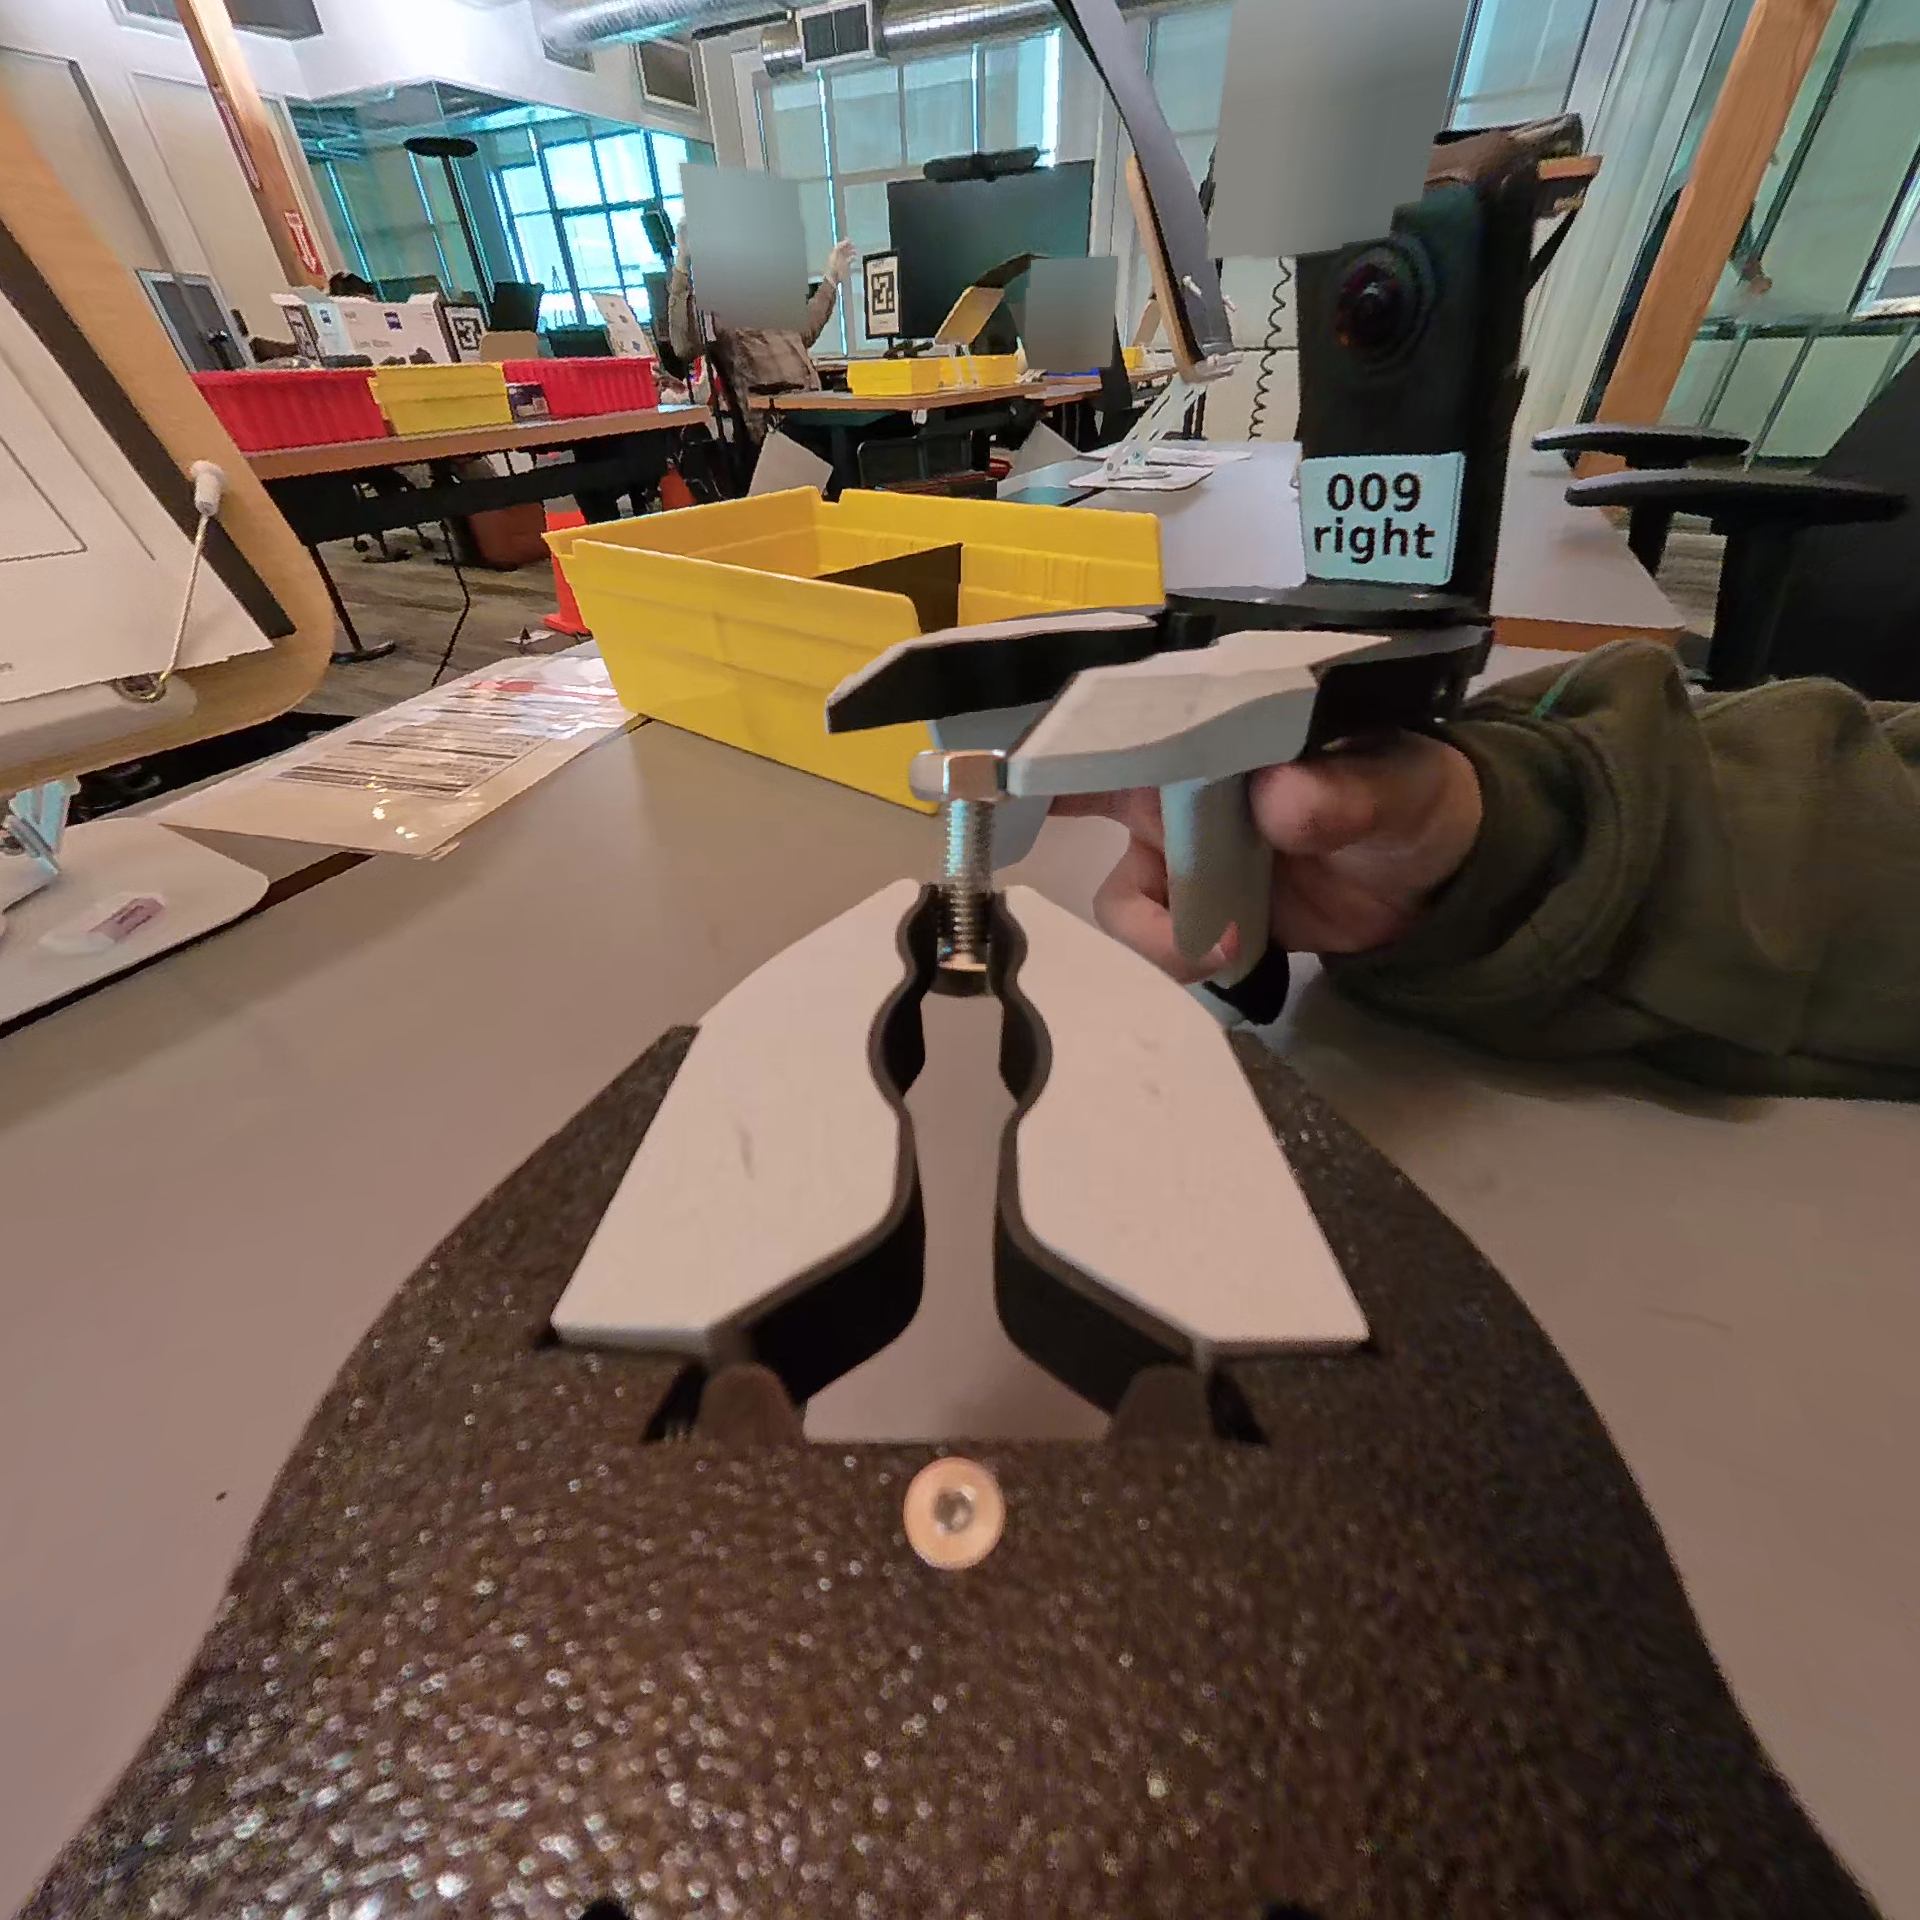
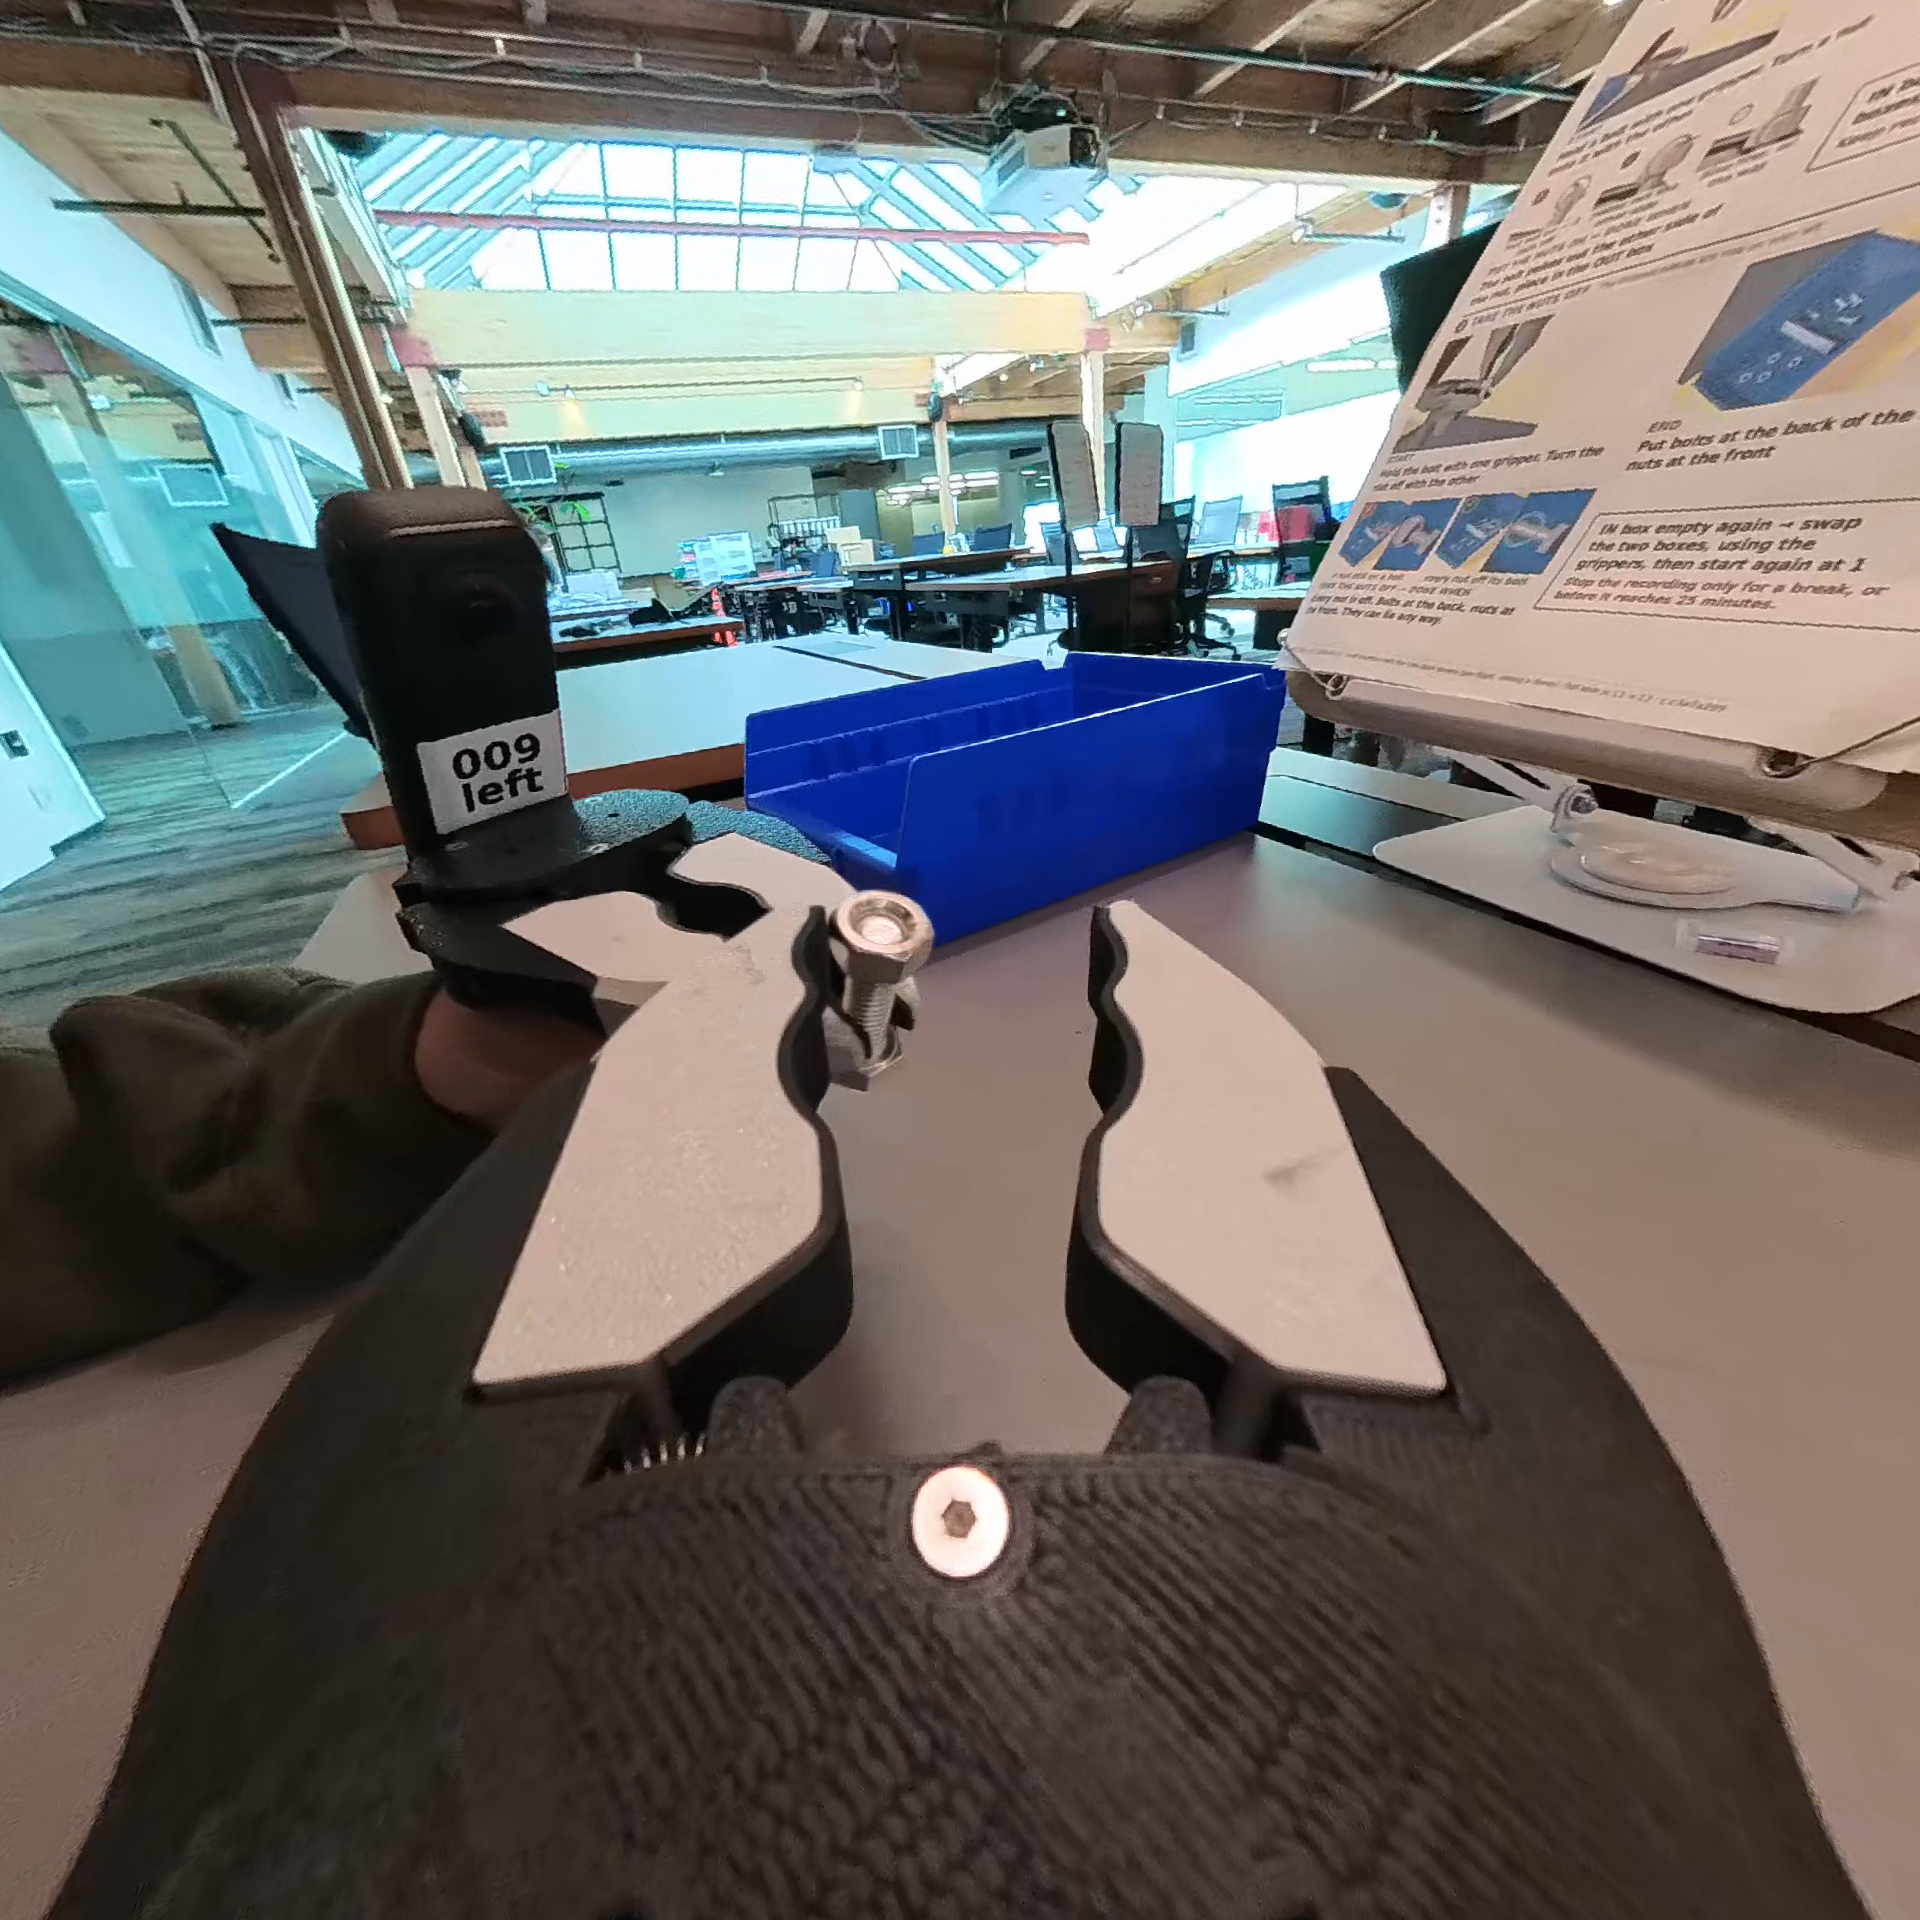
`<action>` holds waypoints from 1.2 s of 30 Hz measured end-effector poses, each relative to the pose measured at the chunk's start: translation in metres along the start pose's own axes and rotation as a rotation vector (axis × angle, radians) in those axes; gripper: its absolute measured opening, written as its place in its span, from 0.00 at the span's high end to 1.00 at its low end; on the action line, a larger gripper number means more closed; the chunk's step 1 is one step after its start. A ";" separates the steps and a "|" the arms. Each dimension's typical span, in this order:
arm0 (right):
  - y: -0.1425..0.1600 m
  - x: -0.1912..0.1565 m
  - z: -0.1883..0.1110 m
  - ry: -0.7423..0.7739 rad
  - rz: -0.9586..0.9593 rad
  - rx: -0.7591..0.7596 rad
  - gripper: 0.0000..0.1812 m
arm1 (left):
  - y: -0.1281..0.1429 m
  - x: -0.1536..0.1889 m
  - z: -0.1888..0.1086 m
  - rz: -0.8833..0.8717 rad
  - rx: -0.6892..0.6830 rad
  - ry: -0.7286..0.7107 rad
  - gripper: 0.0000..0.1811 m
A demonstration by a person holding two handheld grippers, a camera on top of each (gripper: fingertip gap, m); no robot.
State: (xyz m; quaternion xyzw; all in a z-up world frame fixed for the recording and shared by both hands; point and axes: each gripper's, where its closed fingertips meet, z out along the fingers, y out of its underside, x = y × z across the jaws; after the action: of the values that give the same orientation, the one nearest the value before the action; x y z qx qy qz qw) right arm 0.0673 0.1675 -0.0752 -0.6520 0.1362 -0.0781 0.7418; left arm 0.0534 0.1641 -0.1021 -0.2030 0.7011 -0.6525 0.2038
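Left tongs [image 1: 961, 935] clamp the bolt [image 1: 961, 831] by its threaded shank at frame centre above the desk [image 1: 416, 1039]; right tongs [image 2: 951, 997] stand open beside its head; rigid, probably slippery steel.

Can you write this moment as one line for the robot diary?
left gripper: shut on bolt | right gripper: open beside bolt head | yellow bin, blue bin behind
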 end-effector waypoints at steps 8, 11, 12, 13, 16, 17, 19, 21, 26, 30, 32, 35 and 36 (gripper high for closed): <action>0.007 0.031 -0.011 0.091 0.054 -0.040 0.74 | -0.020 -0.012 -0.014 -0.129 0.159 0.008 0.95; -0.008 0.004 -0.005 -0.033 0.081 0.043 0.73 | -0.018 -0.007 -0.011 -0.103 0.148 0.014 0.95; -0.011 -0.004 -0.004 -0.052 0.065 0.055 0.73 | -0.017 -0.006 -0.010 -0.092 0.141 0.012 0.95; -0.013 -0.010 -0.002 -0.067 0.052 0.066 0.73 | -0.016 -0.004 -0.009 -0.079 0.132 0.012 0.95; -0.014 -0.015 0.000 -0.069 0.075 0.084 0.76 | -0.013 -0.001 -0.006 -0.034 0.109 0.007 0.95; -0.013 -0.014 0.001 -0.060 0.081 0.084 0.76 | -0.013 0.001 -0.005 -0.027 0.107 0.013 0.95; -0.012 -0.012 0.001 -0.045 0.090 0.084 0.78 | -0.013 0.003 -0.003 -0.022 0.106 0.013 0.95; -0.009 -0.011 0.001 -0.042 0.090 0.065 0.78 | -0.012 0.004 -0.002 -0.019 0.100 0.012 0.95; -0.010 -0.006 -0.001 -0.033 0.084 0.050 0.76 | -0.017 0.000 -0.007 -0.043 0.144 0.006 0.95; -0.012 0.016 -0.011 0.043 0.097 0.055 0.80 | -0.021 -0.004 -0.011 -0.074 0.178 0.012 0.95; -0.020 0.006 -0.011 -0.038 0.143 0.094 0.78 | -0.020 -0.002 -0.010 -0.069 0.176 0.017 0.95; -0.025 -0.012 -0.008 -0.106 0.137 0.118 0.78 | -0.017 0.001 -0.007 -0.038 0.152 0.016 0.95; -0.022 -0.017 -0.005 -0.116 0.116 0.098 0.78 | -0.015 0.001 -0.006 -0.024 0.142 0.012 0.95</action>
State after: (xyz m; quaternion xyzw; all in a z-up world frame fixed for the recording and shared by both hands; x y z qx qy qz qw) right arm 0.0509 0.1643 -0.0519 -0.6093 0.1267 -0.0036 0.7828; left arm 0.0490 0.1676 -0.0863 -0.1923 0.6519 -0.7041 0.2055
